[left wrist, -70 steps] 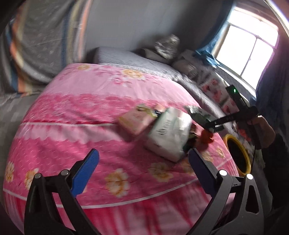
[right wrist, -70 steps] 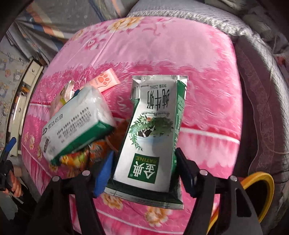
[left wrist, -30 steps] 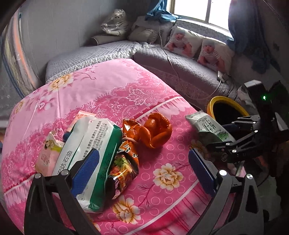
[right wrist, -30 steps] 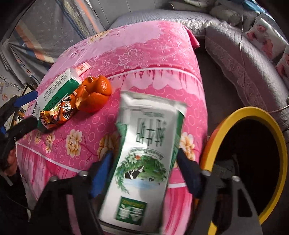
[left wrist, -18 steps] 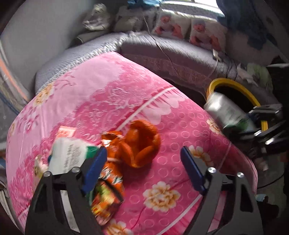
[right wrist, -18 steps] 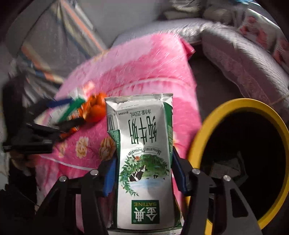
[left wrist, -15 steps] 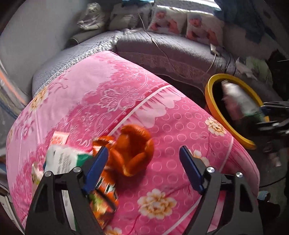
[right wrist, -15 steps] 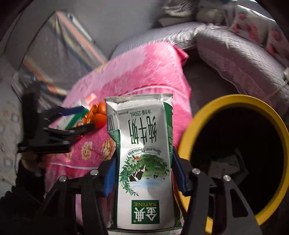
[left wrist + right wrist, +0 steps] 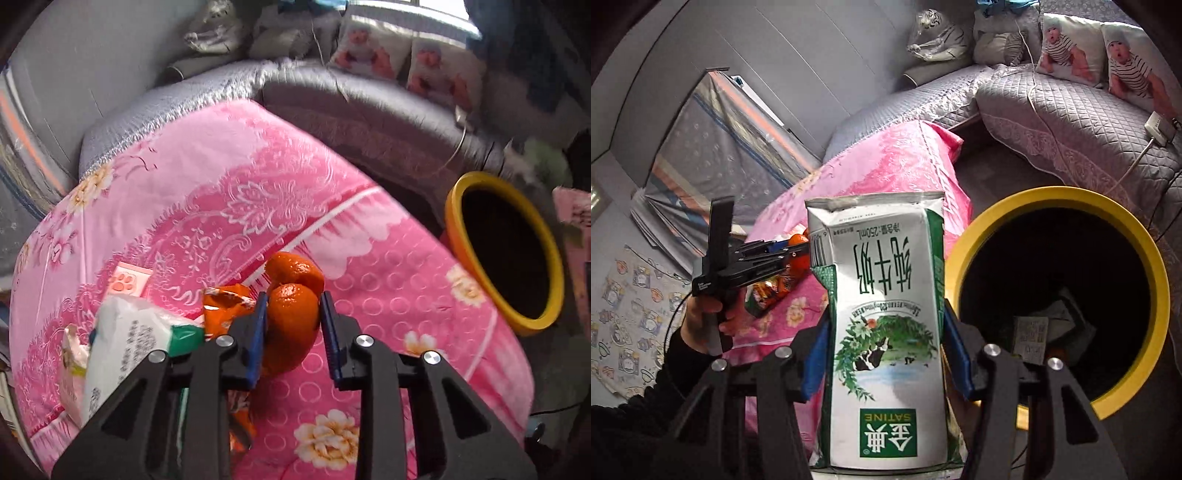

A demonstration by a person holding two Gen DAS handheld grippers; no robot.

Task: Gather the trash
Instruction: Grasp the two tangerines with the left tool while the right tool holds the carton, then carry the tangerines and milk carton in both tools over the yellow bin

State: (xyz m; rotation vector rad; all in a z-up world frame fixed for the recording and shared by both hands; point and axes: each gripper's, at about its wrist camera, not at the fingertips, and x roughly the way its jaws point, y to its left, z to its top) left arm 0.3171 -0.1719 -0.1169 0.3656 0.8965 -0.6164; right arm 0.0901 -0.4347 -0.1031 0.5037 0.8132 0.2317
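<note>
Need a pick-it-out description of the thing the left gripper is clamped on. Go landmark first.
Start at the pink floral bedspread, then go to the litter pile near its front edge. The orange peel sits at the pile's end nearest the yellow-rimmed bin, pinched between the blue pads of the left gripper. It is the only rounded, glossy, unprinted piece; beside it lies a flat orange printed snack wrapper.

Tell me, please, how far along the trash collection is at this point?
Done: some packaging already lies inside the yellow bin. In hand: the right gripper holds the milk carton beside the bin, and the left gripper is clamped on the orange peel. Left on the pink bedspread: the snack wrapper, tissue pack and small card.
</note>
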